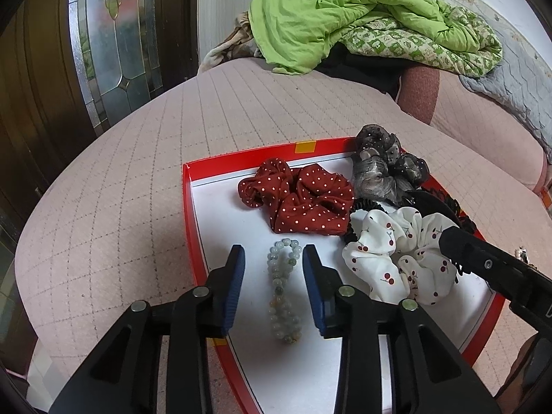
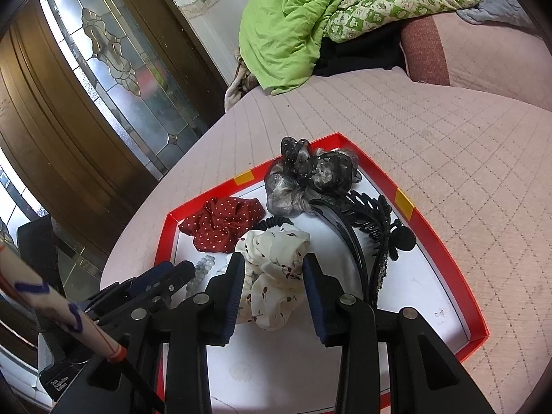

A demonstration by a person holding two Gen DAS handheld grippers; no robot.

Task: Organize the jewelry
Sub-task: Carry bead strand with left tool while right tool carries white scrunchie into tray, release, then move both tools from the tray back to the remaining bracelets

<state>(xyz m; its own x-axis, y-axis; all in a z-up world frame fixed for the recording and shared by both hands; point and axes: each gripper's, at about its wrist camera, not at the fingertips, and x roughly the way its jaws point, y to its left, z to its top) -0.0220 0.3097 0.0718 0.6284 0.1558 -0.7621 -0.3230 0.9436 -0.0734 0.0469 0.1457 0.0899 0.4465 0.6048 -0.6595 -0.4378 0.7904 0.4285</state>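
A: Left wrist view first. Left hand-held gripper [image 1: 273, 258] spread wide, nothing between the blue ribbed pads, straddling the bead bracelet [image 1: 283, 289] without touching it. Probably lined up that way to close across the strand's narrow width.

B: And the bracelet itself?

A: Lay on the white floor of the red-rimmed tray [image 1: 189, 207], near the tray's left wall. Pale green and cream round beads, glossy, looped into a long flattened oval. Behind it, a red polka-dot scrunchie [image 1: 300, 200], soft and gathered. To the right, a white cherry-print scrunchie [image 1: 393, 258], satiny and puffed, against a black coil hair tie [image 1: 365, 205]. Farther back, a grey sheer scrunchie [image 1: 379, 169], gauzy and dotted. Tray sat on a quilted pink bed cover [image 1: 138, 172].

B: Right wrist view?

A: Right hand-held gripper [image 2: 272, 265] also parted and empty, jaws flanking the cherry-print scrunchie [image 2: 272, 276]; could not tell whether touching. Seemingly poised for the softest, bulkiest piece. Black headband [image 2: 341, 227], a smooth hard curve, beside a toothed black claw clip [image 2: 376, 220]. Bracelet beads [image 2: 203, 265] barely visible past the left gripper. Green crumpled blanket [image 2: 286, 24] heaped well beyond the tray.
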